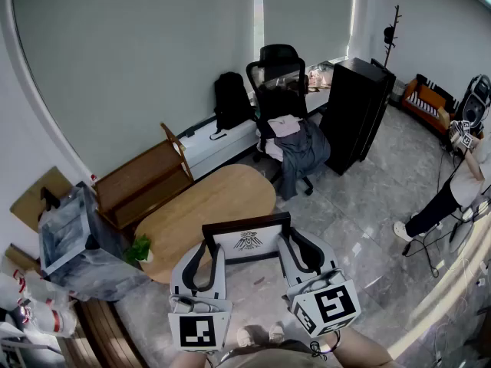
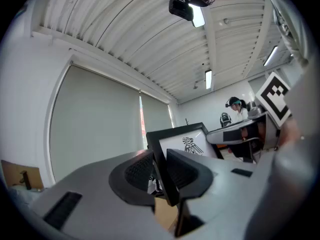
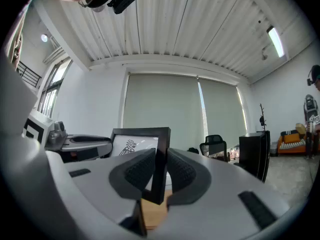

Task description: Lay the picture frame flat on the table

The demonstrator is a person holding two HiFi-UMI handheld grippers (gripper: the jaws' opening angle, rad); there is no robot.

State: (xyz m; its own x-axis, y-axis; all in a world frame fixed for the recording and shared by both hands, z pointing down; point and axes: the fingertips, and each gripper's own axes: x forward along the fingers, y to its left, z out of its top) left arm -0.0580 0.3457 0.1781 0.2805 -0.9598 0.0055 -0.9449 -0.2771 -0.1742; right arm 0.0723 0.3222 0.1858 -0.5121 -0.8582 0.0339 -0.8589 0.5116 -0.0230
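A black picture frame (image 1: 247,240) with a white print of a bird-like emblem is held tilted over the near end of the oval wooden table (image 1: 207,205). My left gripper (image 1: 205,255) is shut on the frame's left side, its edge (image 2: 162,169) pinched between the jaws. My right gripper (image 1: 295,245) is shut on the frame's right side, with that edge (image 3: 160,171) between the pads. Each gripper view shows the other gripper across the frame. The frame's lower edge is hidden behind the grippers.
A small green plant (image 1: 139,249) sits at the table's left end. A wooden shelf unit (image 1: 146,181) and a plastic-wrapped bundle (image 1: 73,240) stand left. An office chair (image 1: 284,90) with clothes and a black cabinet (image 1: 354,110) are behind. A person (image 1: 460,182) stands far right.
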